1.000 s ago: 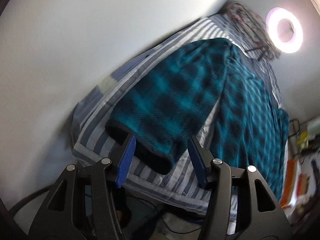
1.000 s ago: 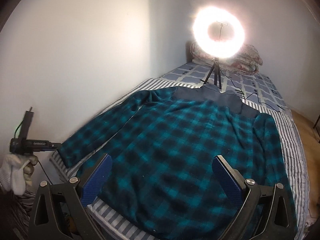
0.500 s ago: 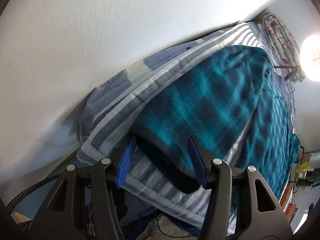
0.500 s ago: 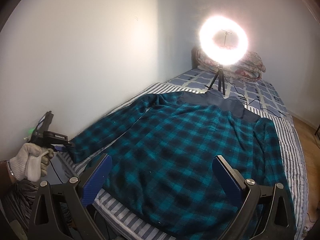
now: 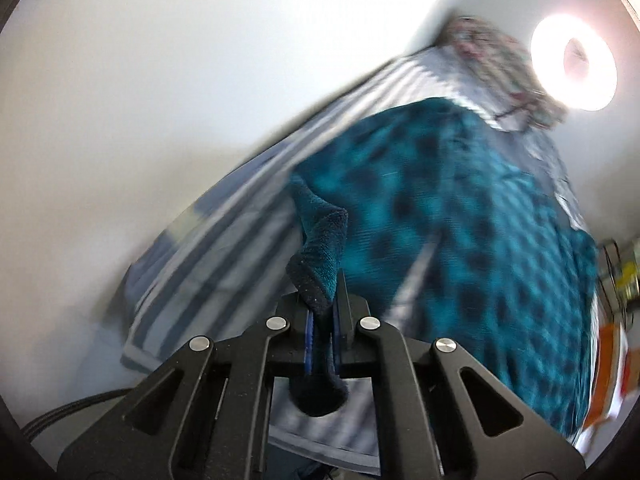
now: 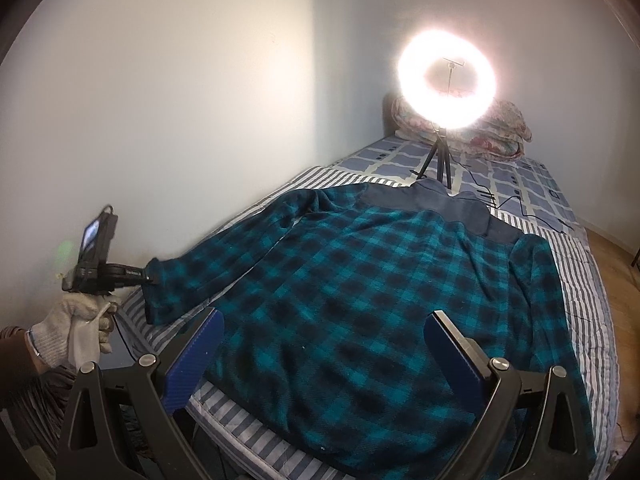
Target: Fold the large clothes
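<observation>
Your left gripper [image 5: 322,316] is clenched on the cuff [image 5: 320,256] of the plaid fleece [image 6: 360,300], which lies flat on the striped bedspread [image 6: 580,300] ahead of your right gripper's [image 6: 320,344] released fingers. It looks soft, floppy and bulky, so grip hems and cuffs.

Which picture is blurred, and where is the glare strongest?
Left wrist view: the bed and plaid shirt are smeared by motion, only the tongs look sharp. Right wrist view: sharp, but the ring light burns out to white.
</observation>
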Motion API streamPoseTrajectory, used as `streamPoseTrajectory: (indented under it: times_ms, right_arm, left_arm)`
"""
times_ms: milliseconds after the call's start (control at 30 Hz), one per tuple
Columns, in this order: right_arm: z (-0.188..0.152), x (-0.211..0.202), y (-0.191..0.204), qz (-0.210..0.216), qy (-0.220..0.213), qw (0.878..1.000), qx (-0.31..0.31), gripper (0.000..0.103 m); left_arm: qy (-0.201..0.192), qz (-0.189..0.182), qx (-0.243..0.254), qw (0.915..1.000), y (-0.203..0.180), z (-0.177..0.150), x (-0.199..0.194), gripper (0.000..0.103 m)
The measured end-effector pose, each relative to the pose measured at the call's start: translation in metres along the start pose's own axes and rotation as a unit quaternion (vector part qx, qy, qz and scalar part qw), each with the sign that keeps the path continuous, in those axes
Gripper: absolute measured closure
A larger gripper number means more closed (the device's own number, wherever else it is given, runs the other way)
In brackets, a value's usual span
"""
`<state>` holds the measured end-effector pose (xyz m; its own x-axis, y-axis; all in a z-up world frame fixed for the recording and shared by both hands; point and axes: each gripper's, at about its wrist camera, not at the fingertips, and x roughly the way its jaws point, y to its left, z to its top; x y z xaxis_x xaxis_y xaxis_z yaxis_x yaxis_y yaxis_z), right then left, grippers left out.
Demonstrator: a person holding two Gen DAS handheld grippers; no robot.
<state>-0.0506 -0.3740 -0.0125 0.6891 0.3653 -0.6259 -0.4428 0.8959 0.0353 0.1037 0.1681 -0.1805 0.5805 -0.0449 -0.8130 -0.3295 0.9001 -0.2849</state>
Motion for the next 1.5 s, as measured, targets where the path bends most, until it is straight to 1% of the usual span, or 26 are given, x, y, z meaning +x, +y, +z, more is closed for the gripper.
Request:
streamPoseTrajectory:
  times_ms: [33, 133, 267, 300, 400, 433, 467, 533, 600, 633, 667, 733, 833, 933, 1067, 1167, 1300, 1400, 1500]
  right_arm:
    - [0.001, 0.003, -0.002, 0.003, 0.007, 1.000, 0.003, 0.005]
    - [0.006, 0.013, -0.007, 0.011, 0.026, 0.999, 0.016, 0.009]
    - [0.019, 0.032, -0.019, 0.034, 0.051, 0.997, 0.048, 0.013]
    - [0.025, 0.038, -0.021, 0.038, 0.057, 0.996, 0.054, 0.015]
    - [0.046, 0.058, -0.030, 0.040, 0.062, 0.995, 0.060, 0.018]
    - [0.055, 0.067, -0.031, 0.042, 0.064, 0.995, 0.064, 0.023]
    - [0.065, 0.078, -0.033, 0.051, 0.069, 0.994, 0.070, 0.026]
    - [0.086, 0.101, -0.036, 0.075, 0.081, 0.991, 0.079, 0.035]
    - [0.107, 0.128, -0.032, 0.100, 0.094, 0.988, 0.077, 0.036]
    - [0.114, 0.139, -0.029, 0.103, 0.097, 0.987, 0.075, 0.040]
    - [0.125, 0.156, -0.025, 0.104, 0.101, 0.987, 0.073, 0.041]
    - [0.139, 0.185, -0.018, 0.115, 0.115, 0.984, 0.068, 0.052]
    - [0.158, 0.229, -0.005, 0.126, 0.134, 0.981, 0.062, 0.054]
    - [0.169, 0.267, 0.002, 0.135, 0.151, 0.976, 0.074, 0.054]
    - [0.183, 0.305, 0.018, 0.146, 0.170, 0.972, 0.076, 0.054]
    - [0.189, 0.329, 0.038, 0.162, 0.186, 0.967, 0.062, 0.056]
    - [0.193, 0.367, 0.073, 0.173, 0.215, 0.961, 0.027, 0.064]
    - [0.194, 0.393, 0.100, 0.172, 0.236, 0.956, 0.002, 0.065]
    - [0.189, 0.420, 0.122, 0.143, 0.255, 0.956, -0.028, 0.066]
  left_arm:
    - [-0.012, -0.009, 0.019, 0.9997, -0.014, 0.001, -0.009, 0.099]
    - [-0.030, -0.031, 0.061, 0.9972, -0.047, 0.002, -0.028, 0.099]
    - [-0.028, -0.071, 0.097, 0.9923, -0.077, 0.002, -0.042, 0.099]
    - [-0.026, -0.081, 0.104, 0.9910, -0.084, 0.002, -0.044, 0.099]
    - [-0.018, -0.110, 0.122, 0.9862, -0.102, -0.005, -0.047, 0.099]
    - [-0.015, -0.119, 0.123, 0.9851, -0.103, -0.008, -0.049, 0.099]
    - [-0.011, -0.128, 0.122, 0.9841, -0.105, -0.011, -0.049, 0.099]
    - [-0.003, -0.141, 0.118, 0.9829, -0.106, -0.016, -0.049, 0.099]
    - [0.006, -0.148, 0.114, 0.9824, -0.106, -0.017, -0.045, 0.099]
    - [0.010, -0.152, 0.111, 0.9821, -0.105, -0.017, -0.045, 0.099]
    - [0.012, -0.155, 0.110, 0.9817, -0.104, -0.018, -0.045, 0.099]
    - [0.013, -0.160, 0.110, 0.9809, -0.103, -0.019, -0.046, 0.099]
    - [0.010, -0.165, 0.112, 0.9799, -0.103, -0.020, -0.049, 0.099]
    - [0.015, -0.172, 0.107, 0.9792, -0.101, -0.019, -0.049, 0.099]
    - [0.018, -0.177, 0.109, 0.9780, -0.103, -0.019, -0.049, 0.099]
    - [0.018, -0.176, 0.113, 0.9777, -0.105, -0.019, -0.048, 0.099]
    - [0.018, -0.176, 0.116, 0.9774, -0.104, -0.020, -0.047, 0.099]
    - [0.018, -0.174, 0.115, 0.9779, -0.102, -0.019, -0.045, 0.099]
    - [0.018, -0.174, 0.112, 0.9782, -0.101, -0.018, -0.045, 0.099]
